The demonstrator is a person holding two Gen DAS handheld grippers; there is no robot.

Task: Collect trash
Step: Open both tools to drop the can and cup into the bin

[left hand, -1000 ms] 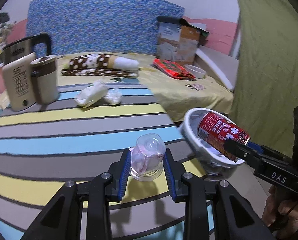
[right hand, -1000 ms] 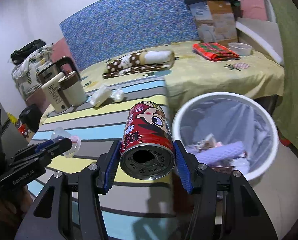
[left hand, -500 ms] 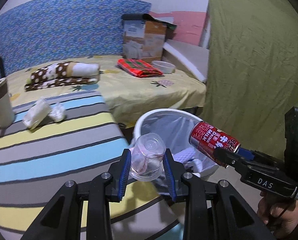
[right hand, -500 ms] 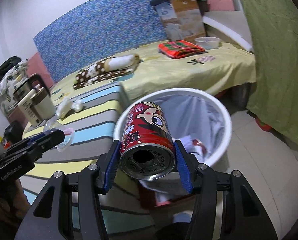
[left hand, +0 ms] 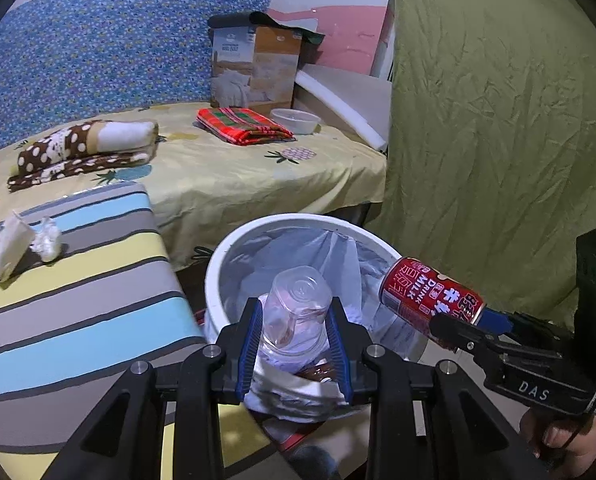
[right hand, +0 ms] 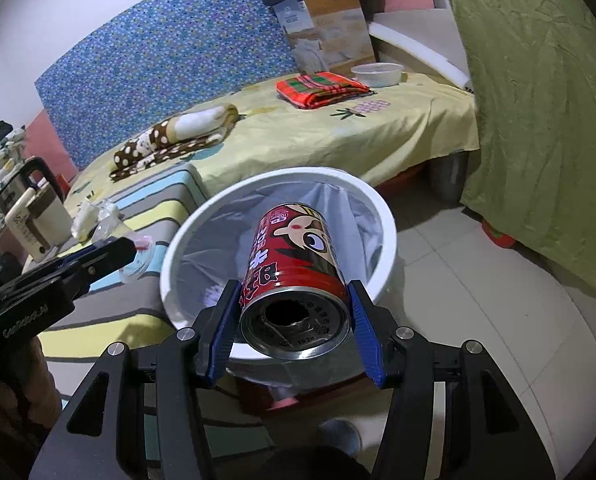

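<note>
My left gripper (left hand: 295, 336) is shut on a clear plastic cup (left hand: 295, 312) and holds it over the near side of the white trash bin (left hand: 253, 232). My right gripper (right hand: 293, 328) is shut on a red milk can (right hand: 293, 256) and holds it over the bin's (right hand: 378, 196) near edge. The can (left hand: 430, 300) also shows in the left wrist view at the bin's right rim. The bin has a clear liner and some trash inside. A crumpled tissue (left hand: 47, 238) and a white wrapper (left hand: 7, 244) lie on the striped surface (left hand: 77, 300).
A bed with a yellow sheet (left hand: 225, 176) stands behind the bin, with a polka-dot blanket (left hand: 81, 152), red plaid cloth (left hand: 243, 124), plastic bowl (left hand: 295, 120) and cardboard box (left hand: 253, 68). A green curtain (left hand: 498, 120) hangs right. A kettle (right hand: 33, 208) stands far left.
Both grippers have swung right from the striped surface to the bin. The cup and the can now hang over the bin opening. Both stay gripped.
</note>
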